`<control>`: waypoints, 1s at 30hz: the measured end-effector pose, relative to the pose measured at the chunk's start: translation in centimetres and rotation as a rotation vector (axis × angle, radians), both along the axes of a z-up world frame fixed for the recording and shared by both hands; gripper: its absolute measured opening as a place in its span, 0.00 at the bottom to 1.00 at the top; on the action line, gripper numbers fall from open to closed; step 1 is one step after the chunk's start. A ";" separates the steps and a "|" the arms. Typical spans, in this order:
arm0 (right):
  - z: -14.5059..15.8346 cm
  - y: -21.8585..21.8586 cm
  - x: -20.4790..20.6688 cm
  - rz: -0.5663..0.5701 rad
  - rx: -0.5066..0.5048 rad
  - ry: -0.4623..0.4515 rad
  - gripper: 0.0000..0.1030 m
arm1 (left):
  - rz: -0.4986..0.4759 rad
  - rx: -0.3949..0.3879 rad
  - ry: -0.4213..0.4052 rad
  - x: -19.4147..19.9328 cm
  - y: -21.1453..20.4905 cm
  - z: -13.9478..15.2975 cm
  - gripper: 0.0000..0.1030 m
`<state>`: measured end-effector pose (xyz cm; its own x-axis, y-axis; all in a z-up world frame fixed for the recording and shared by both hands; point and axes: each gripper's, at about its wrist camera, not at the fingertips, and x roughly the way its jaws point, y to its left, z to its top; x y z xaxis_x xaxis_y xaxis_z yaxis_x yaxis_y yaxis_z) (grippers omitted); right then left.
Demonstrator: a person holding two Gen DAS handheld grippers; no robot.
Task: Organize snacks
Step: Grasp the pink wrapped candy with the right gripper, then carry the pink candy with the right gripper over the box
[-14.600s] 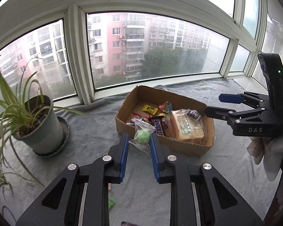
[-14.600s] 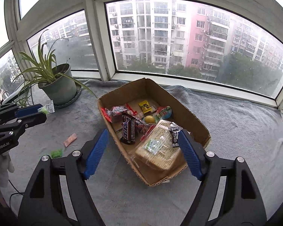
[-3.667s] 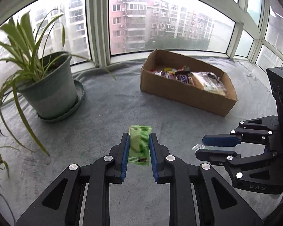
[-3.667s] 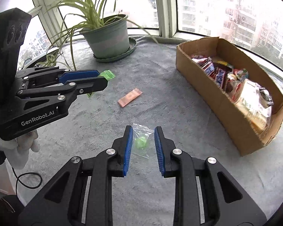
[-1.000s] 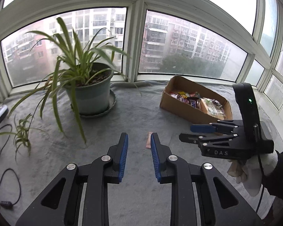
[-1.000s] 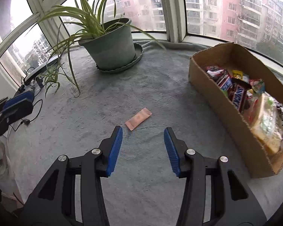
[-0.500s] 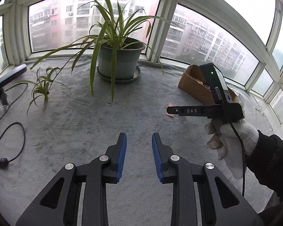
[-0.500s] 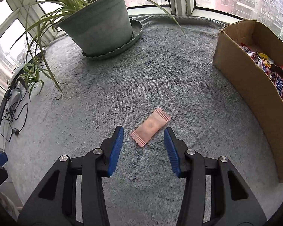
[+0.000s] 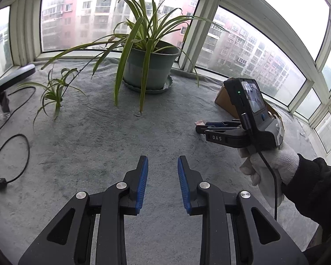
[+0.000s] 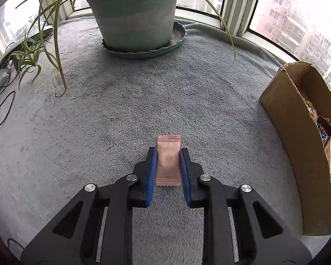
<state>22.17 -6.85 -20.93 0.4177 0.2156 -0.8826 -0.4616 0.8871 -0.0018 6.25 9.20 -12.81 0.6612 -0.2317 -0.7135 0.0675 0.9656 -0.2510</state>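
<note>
A pink snack packet (image 10: 168,161) lies on the grey blanket (image 10: 121,114). My right gripper (image 10: 167,152) is closing on it, its blue pads pressed against both long sides. From the left wrist view the right gripper (image 9: 201,128) is low on the blanket, with a corner of the pink packet (image 9: 199,122) showing at its tip. My left gripper (image 9: 161,161) hovers over bare blanket, its jaws apart with nothing between them. The cardboard snack box (image 10: 298,132) stands at the right, wrappers visible inside.
A green potted plant (image 10: 134,15) on a saucer stands at the back by the windows, long leaves drooping onto the blanket. Black cables (image 9: 11,145) lie at the left. A white-gloved hand (image 9: 269,163) with a dark sleeve holds the right gripper.
My right gripper came down over the pink packet and shut on it. The left gripper swung left, away from the box, and stayed empty.
</note>
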 end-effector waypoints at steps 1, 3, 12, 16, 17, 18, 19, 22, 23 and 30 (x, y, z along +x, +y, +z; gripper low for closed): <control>0.0 -0.1 -0.1 0.003 0.001 0.000 0.20 | 0.000 -0.002 0.002 0.0 0.0 0.0 0.25; 0.0 -0.2 -0.4 0.008 0.002 -0.002 0.20 | -0.004 0.001 0.002 0.0 -0.2 0.0 0.25; 2.5 -2.3 -0.5 -0.008 0.084 -0.022 0.19 | -0.024 0.013 -0.001 0.0 -1.2 0.2 0.25; 5.0 -4.7 0.1 -0.037 0.112 -0.066 0.19 | -0.028 0.021 0.004 0.1 -1.6 0.2 0.25; 5.6 -5.4 0.3 -0.048 0.118 -0.075 0.19 | -0.030 0.024 0.006 0.1 -1.7 0.2 0.25; 6.1 -6.2 0.7 -0.060 0.122 -0.085 0.19 | -0.031 0.026 0.007 0.2 -1.9 0.3 0.25; 6.6 -7.1 1.1 -0.074 0.122 -0.096 0.19 | -0.034 0.028 0.007 0.3 -2.0 0.3 0.25; 7.8 -9.6 2.4 -0.120 0.113 -0.125 0.19 | -0.046 0.031 0.007 0.4 -2.6 0.4 0.25; 8.1 -10.5 3.0 -0.137 0.113 -0.130 0.19 | -0.051 0.034 0.007 0.5 -2.9 0.5 0.25; 8.4 -17.2 6.9 -0.278 0.110 -0.142 0.19 | -0.089 0.052 0.011 0.9 -4.6 0.6 0.25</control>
<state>29.11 -24.09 -12.56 0.5913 0.1667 -0.7890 -0.2041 0.9775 0.0535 7.12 4.59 -12.22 0.6320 -0.2516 -0.7330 0.1511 0.9677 -0.2019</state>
